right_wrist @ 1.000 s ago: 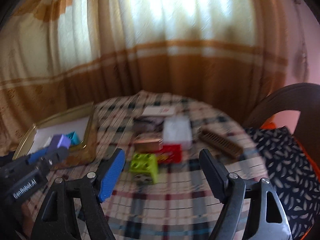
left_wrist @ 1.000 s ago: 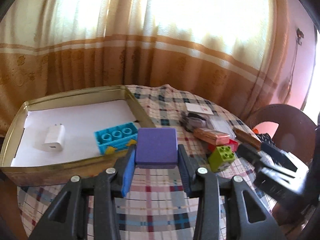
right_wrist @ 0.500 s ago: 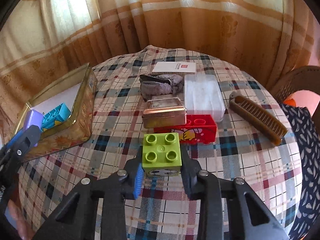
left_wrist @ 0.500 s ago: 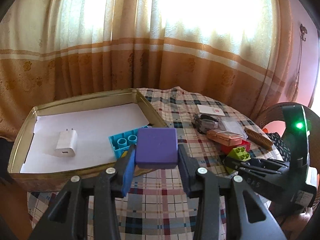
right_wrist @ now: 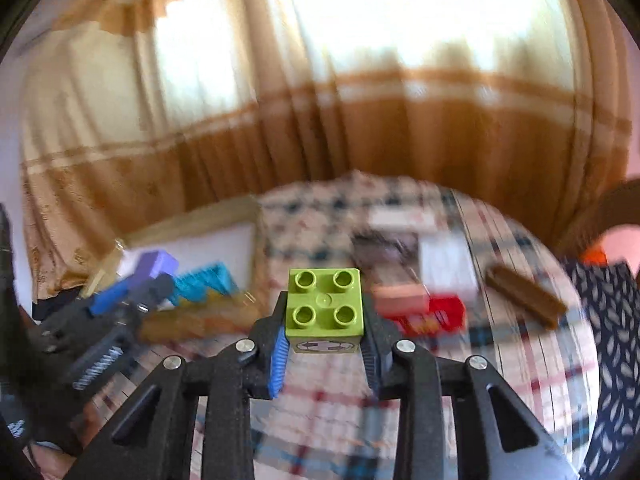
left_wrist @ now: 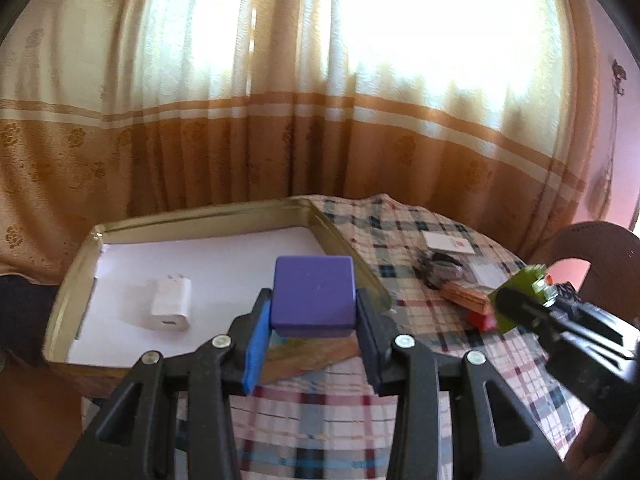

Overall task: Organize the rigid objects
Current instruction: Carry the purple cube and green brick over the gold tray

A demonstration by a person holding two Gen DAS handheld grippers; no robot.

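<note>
Blocks in both tools, mid-carry toward the tray.

Left wrist view: left tool (left_wrist: 314,322) clenched on a purple block (left_wrist: 313,295), pinched flat-sided between the two fingers, block sitting right at the fingertips and lifted off the counter (left_wrist: 420,312). It hangs just over the near right corner of the gold tray (left_wrist: 76,276), which sits at the counter's left edge. Tray is paper-lined; a white charger (left_wrist: 170,304) lies in its near left part. Likely held high so it clears the tray wall before the drop. At right, the right tool (left_wrist: 520,300) shows blurred, carrying a green brick (left_wrist: 528,282) above the leftover pile: copper tin (left_wrist: 466,294), red brick (left_wrist: 482,320), white card (left_wrist: 450,243), dark bundle (left_wrist: 438,266).

Right wrist view: heavy motion blur. Right tool (right_wrist: 325,340) gripping the green brick (right_wrist: 324,305), studs up, squeezed on its two side faces, centred between the fingertips and clear of the counter (right_wrist: 520,360). Studs-up hold probably keeps it ready to set flat. Beyond it on the counter's right side: red brick (right_wrist: 434,314), copper tin (right_wrist: 398,294), clear box (right_wrist: 446,266), brown comb (right_wrist: 524,300). At left, the left tool (right_wrist: 132,292) with the purple block (right_wrist: 154,266) near the tray (right_wrist: 192,224); a blue brick (right_wrist: 204,282) shows beside it, apparently in the tray.

Judgement: both blocks still need releasing in the tray; several items not yet sorted.
</note>
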